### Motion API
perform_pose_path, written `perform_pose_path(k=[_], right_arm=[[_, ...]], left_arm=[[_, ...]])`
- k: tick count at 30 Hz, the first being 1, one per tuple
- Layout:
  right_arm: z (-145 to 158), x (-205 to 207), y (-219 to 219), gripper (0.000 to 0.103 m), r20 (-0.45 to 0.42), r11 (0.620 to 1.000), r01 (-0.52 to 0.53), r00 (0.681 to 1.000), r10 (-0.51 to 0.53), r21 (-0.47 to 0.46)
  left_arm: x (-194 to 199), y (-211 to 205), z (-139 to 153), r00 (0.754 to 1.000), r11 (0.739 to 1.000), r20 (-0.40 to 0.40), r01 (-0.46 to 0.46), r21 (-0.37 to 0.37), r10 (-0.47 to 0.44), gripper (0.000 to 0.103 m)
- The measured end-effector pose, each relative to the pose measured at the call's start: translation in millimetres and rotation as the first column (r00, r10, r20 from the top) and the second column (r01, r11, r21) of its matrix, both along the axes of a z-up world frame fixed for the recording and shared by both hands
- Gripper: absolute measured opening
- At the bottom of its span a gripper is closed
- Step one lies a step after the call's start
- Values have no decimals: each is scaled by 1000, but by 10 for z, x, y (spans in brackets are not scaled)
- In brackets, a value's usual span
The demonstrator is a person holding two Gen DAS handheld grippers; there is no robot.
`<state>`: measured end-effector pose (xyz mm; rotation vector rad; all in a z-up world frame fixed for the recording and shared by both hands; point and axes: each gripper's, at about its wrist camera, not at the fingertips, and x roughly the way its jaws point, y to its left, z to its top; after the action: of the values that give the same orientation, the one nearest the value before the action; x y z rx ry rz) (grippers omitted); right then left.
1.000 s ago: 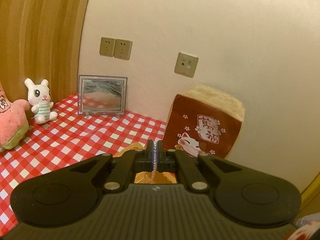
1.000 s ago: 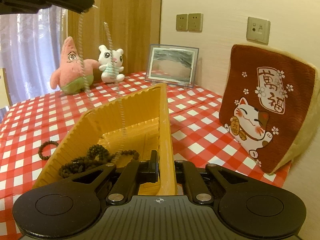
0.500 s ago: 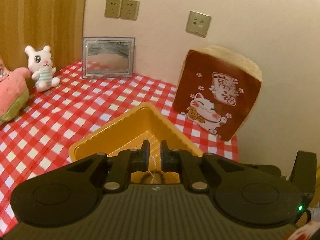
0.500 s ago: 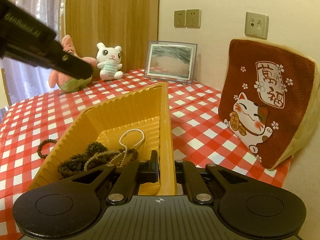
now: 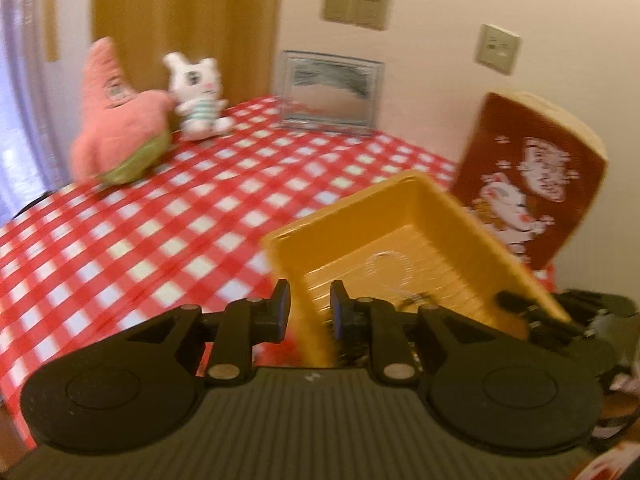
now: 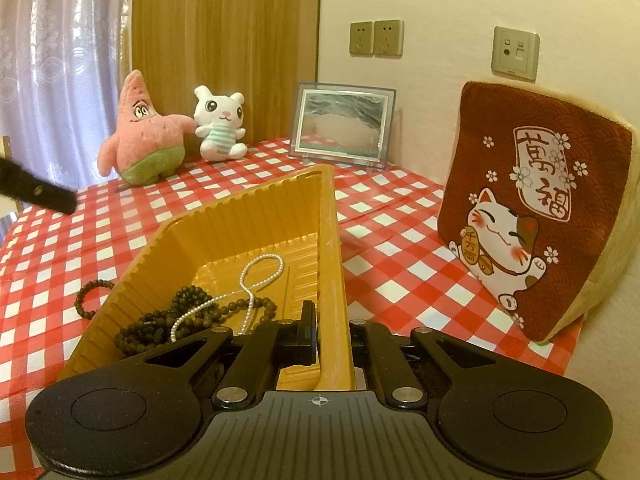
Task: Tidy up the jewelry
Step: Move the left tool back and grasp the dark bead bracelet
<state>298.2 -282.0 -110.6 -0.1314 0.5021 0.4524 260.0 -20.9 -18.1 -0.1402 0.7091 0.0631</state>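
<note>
Clamping the tray [image 6: 248, 216] wall, the right gripper [image 6: 332, 334] steadies it; the left gripper [image 5: 306, 312], empty jaws opening, could snag the near-left rim and tip out the pearls [image 6: 256, 276].

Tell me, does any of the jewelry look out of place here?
Yes: one dark bead bracelet lies on the checked tablecloth just outside the yellow tray, by its left wall, while the pearl necklace and the other dark beads sit inside.

I'm in a home: plush toys [image 6: 148, 136], a picture frame [image 6: 342, 126], a lace curtain [image 6: 52, 64], a checked tablecloth [image 6: 400, 216] on my table
</note>
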Motion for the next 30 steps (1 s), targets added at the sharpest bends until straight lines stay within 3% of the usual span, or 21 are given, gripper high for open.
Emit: perform_pose_path(k=[7,14,23,30], right_arm=[[10,7,10,5,-1,1000,0,1000,0,-3],[9,44,11,5,-7,1000,1,1000,-1,-12],[-11,80,-6,5,-10,1000,6,1000,-6,-31],[-11,90,7,5,-14,999,12,1000,-12,-42]], left_arm=[[-256,381,-163,991,992,-39,-126,16,127,19],[-399,497,-434,984,986,-71,-162,51,165,19],[-260,366,-797,995,993,-104,9,118,4,19],[37,293,-1048,983,985,-164,109,130,-87,19]])
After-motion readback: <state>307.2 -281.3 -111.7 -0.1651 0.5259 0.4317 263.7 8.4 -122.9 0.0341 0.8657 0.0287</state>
